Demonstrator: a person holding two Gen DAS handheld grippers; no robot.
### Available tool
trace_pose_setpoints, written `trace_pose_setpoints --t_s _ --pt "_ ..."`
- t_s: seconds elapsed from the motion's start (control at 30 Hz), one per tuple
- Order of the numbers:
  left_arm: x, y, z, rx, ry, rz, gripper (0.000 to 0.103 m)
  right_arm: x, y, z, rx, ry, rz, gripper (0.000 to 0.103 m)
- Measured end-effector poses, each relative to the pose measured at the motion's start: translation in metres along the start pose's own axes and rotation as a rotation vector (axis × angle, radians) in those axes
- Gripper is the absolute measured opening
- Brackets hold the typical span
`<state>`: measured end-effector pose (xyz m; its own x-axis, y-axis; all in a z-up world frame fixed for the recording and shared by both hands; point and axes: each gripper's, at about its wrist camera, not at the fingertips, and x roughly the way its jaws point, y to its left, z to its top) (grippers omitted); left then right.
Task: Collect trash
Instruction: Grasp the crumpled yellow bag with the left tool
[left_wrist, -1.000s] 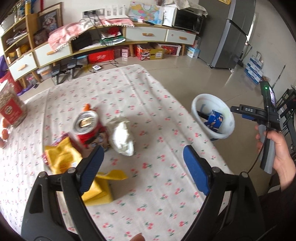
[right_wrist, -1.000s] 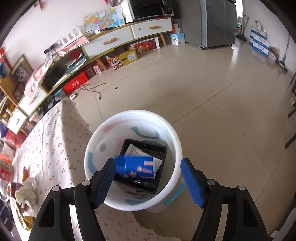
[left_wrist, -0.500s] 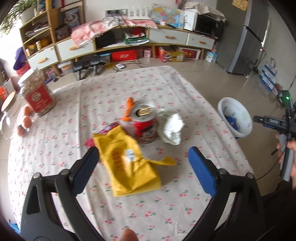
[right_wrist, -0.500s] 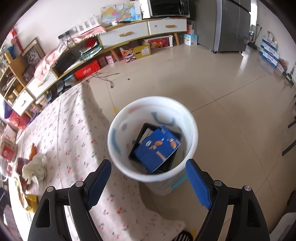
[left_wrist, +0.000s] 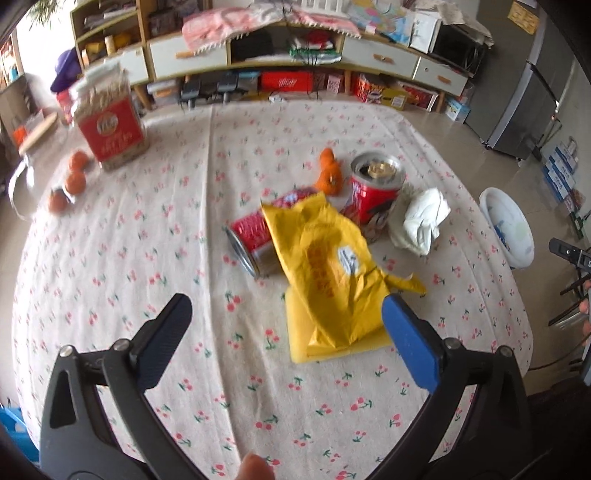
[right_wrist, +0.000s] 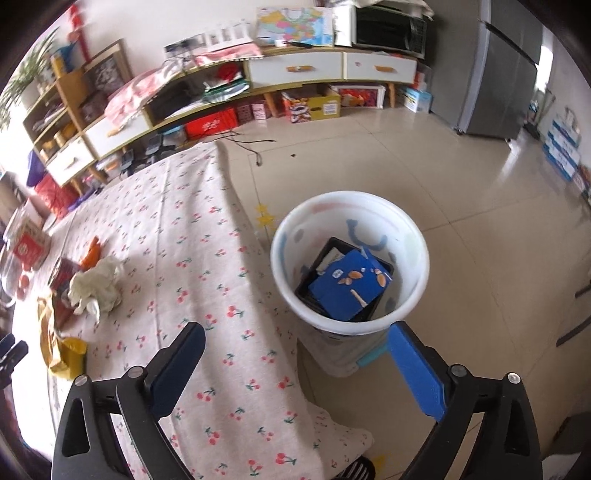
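The left tongs stand wide apart with nothing between the pads; their jaws have just been opening. They hover over the near part of the tabletop, and the crumpled yellow bag lies just beyond them, its near end close to the right-hand pad without touching it. Behind the bag a red can lies on its side, partly under the bag, and a second red can stands upright with its top open. A wad of white paper sits just beside the upright can, toward the tabletop's right edge, and orange peel lies behind the cans.

The right tongs are also spread wide and empty, their jaws having just been opening too. They hang over the tabletop's edge, with the white bin on the floor just past it. A blue carton rests inside on a black tray.

That drop looks finished, so the step in hand is probably picking the next piece. The yellow bag seems the likely target: the left tongs would need to come down astride a raised fold and close firmly, as the thin plastic may slip.
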<state>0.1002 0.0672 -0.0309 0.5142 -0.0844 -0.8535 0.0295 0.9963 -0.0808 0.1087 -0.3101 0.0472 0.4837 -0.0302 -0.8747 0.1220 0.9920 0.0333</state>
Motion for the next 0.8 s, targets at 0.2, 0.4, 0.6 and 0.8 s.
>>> trace_pose_setpoints --t_s 0.2,0.4,0.6,0.8 --pt "0.011 -0.011 -0.001 -0.028 0.023 -0.027 0.102 0.003 0.022 -0.001 -0.042 0.001 0.023 0.101" --pt "0.022 -0.019 0.004 -0.075 -0.002 -0.022 0.102 0.011 0.036 -0.006 -0.069 0.021 0.053 0.103" --pt "0.032 -0.027 0.008 -0.093 -0.03 -0.023 0.102 0.015 0.047 -0.011 -0.098 0.029 0.052 0.103" --pt "0.043 -0.031 0.008 -0.076 -0.018 -0.035 0.079 0.022 0.059 -0.011 -0.112 0.033 0.038 0.103"
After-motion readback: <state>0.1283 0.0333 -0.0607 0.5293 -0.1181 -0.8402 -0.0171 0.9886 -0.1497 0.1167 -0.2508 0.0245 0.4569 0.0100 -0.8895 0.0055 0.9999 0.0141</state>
